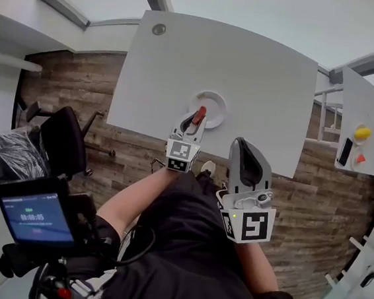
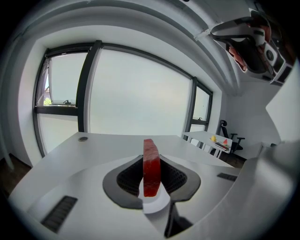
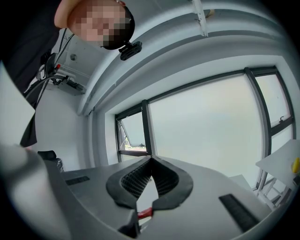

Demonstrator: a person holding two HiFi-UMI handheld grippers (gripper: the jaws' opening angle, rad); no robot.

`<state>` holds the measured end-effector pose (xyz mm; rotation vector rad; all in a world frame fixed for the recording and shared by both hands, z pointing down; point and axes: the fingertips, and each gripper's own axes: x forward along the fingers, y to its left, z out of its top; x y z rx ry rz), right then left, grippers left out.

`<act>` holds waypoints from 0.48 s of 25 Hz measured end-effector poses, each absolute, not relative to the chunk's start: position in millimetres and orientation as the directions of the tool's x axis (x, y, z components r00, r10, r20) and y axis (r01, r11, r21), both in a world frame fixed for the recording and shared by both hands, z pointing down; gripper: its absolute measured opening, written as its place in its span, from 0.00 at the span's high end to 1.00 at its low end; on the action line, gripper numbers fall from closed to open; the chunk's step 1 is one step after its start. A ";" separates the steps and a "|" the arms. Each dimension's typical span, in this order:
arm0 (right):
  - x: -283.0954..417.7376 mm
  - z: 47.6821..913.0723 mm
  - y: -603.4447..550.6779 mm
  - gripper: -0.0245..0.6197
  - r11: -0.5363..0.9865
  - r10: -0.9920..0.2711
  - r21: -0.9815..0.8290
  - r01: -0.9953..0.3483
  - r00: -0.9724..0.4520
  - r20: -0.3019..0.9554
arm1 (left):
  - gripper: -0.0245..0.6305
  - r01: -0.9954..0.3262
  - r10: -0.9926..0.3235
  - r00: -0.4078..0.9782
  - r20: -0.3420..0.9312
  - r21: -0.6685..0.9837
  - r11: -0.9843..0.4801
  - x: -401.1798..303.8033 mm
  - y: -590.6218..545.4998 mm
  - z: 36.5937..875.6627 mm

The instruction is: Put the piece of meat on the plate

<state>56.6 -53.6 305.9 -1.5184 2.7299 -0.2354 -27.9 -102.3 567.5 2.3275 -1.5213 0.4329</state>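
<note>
A red piece of meat (image 1: 199, 115) stands on edge between the pads of my left gripper (image 1: 196, 120), which is shut on it. It hangs just above the near-left rim of the round white plate (image 1: 222, 104) on the white table (image 1: 261, 74). In the left gripper view the meat (image 2: 151, 166) is upright between the dark pads of that gripper (image 2: 151, 176). My right gripper (image 1: 241, 146) is at the table's front edge, to the right of the plate. Its tips meet with nothing between them (image 3: 150, 160).
A second white table (image 1: 371, 105) at the right carries a yellow object (image 1: 362, 133), a small red-orange piece (image 1: 361, 158) and a black phone (image 1: 345, 151). A black office chair (image 1: 62, 139) and a device with a lit screen (image 1: 33, 219) are at the left.
</note>
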 end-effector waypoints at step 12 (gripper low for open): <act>54.7 308.3 -30.4 0.96 0.491 -0.858 -0.123 -0.862 -0.503 0.102 | 0.82 -0.899 -0.779 0.428 0.458 0.123 -0.421 -22.0 -98.0 591.4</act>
